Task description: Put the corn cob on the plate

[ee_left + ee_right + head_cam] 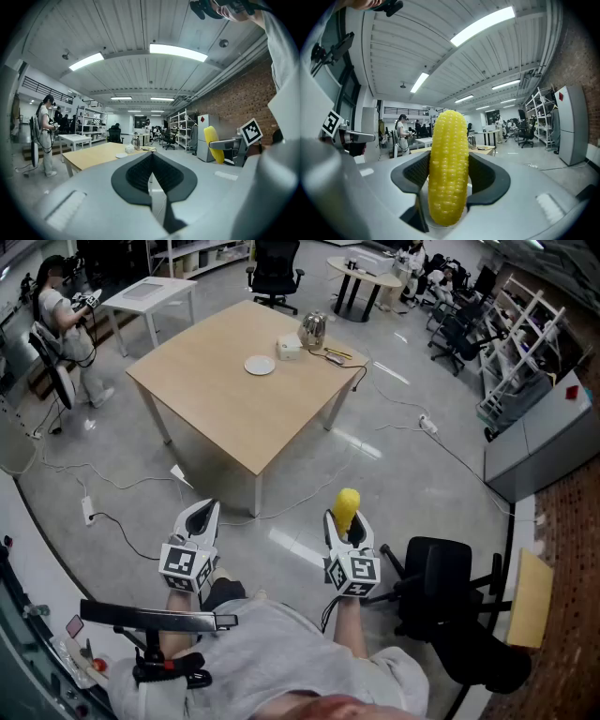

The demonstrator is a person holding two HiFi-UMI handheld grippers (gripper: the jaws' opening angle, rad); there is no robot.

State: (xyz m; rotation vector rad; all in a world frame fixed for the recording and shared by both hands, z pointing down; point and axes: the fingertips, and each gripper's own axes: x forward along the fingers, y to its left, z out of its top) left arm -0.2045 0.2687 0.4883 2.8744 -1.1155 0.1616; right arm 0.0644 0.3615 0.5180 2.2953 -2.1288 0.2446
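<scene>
My right gripper (348, 524) is shut on a yellow corn cob (448, 166), which stands upright between its dark pads; the corn cob (346, 506) pokes out past the jaws in the head view. My left gripper (201, 518) is held level beside it with its jaws closed together and nothing in them (151, 171). A small white plate (260, 365) lies on the wooden table (225, 399) well ahead of both grippers. The corn cob (212, 144) also shows at the right of the left gripper view.
On the table beside the plate stand a white box (289, 347) and a metal kettle (313, 330). Cables (122, 521) run over the grey floor. A black office chair (450, 606) is at my right. A person (66, 324) stands at the far left.
</scene>
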